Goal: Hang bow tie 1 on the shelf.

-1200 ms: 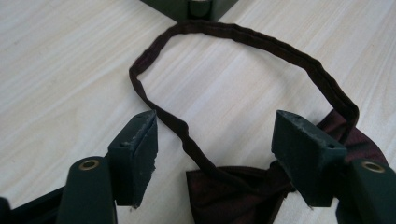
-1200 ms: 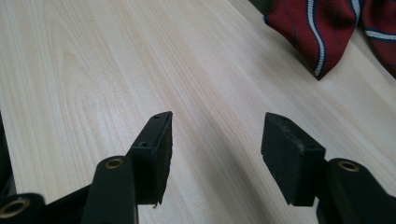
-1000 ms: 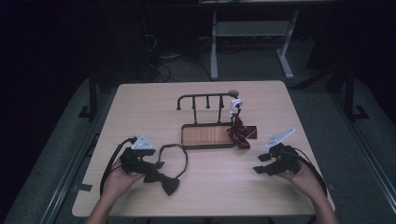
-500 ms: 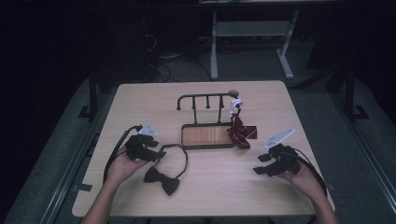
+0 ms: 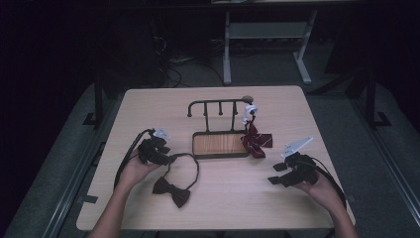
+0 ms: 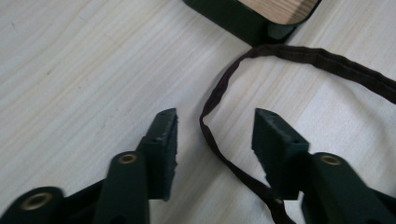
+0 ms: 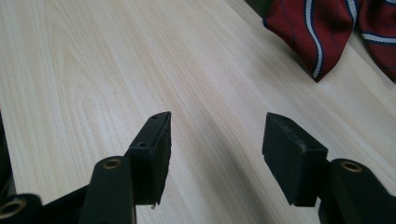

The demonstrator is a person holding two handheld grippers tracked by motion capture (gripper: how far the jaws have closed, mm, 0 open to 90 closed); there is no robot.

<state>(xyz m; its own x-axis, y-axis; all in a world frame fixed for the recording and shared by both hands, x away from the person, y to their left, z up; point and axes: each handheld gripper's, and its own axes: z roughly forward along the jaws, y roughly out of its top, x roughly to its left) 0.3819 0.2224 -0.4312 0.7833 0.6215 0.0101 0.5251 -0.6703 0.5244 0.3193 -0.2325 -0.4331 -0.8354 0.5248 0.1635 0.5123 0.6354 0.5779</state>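
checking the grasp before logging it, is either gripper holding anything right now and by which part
Nothing is held. The left gripper is open with the bow tie's strap lying between its fingers, not pinched. The right gripper is open over the table.

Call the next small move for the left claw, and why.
Probably close the left claw on the dark strap. Its jaws stand open with the bow tie's strap running between them on the table, not yet pinched. The right claw is open over bare wood.

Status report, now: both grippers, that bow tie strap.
Left gripper open, straddling dark brown bow tie's strap. Right gripper open over bare table. Nothing in the way.
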